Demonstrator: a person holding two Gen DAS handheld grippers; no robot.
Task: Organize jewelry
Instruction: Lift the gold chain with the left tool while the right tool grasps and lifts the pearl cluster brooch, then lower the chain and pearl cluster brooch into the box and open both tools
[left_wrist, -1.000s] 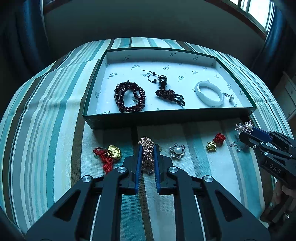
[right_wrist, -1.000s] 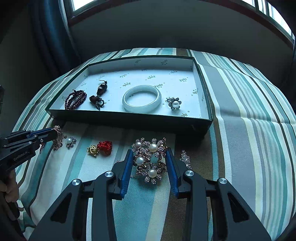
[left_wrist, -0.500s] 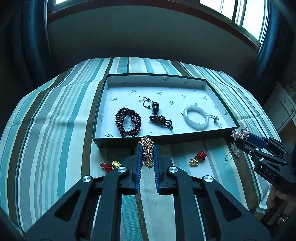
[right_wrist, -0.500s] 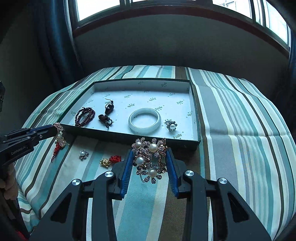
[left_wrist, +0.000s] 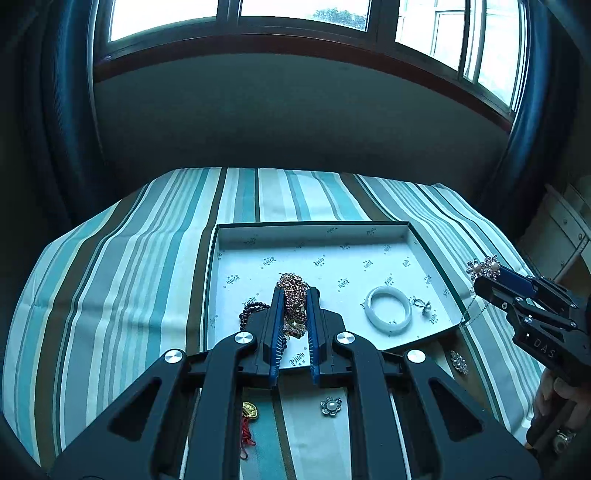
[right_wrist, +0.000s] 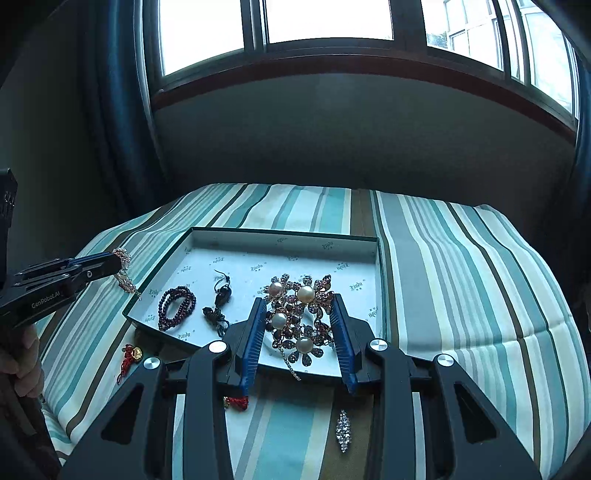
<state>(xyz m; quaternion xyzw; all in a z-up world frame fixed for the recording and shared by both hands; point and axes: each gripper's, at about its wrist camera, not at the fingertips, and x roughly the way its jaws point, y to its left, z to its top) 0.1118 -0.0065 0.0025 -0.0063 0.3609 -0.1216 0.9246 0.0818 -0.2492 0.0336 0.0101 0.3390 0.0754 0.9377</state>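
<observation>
Left wrist view: my left gripper (left_wrist: 294, 321) is clamped nearly shut on a gold chain (left_wrist: 293, 295), bunched between its fingertips above the box (left_wrist: 436, 258). My right gripper (right_wrist: 299, 325) pinches a pearl brooch (right_wrist: 299, 314) in partly spread fingers, over the box's near edge.

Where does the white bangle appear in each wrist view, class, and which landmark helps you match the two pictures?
Left wrist view: the white bangle lies flat in the tray, right of the left gripper, near the tray's front right corner.
Right wrist view: almost wholly hidden behind the pearl flower brooch that the right gripper holds.
Shared landmark: the dark bead bracelet in the green-rimmed tray.
</observation>
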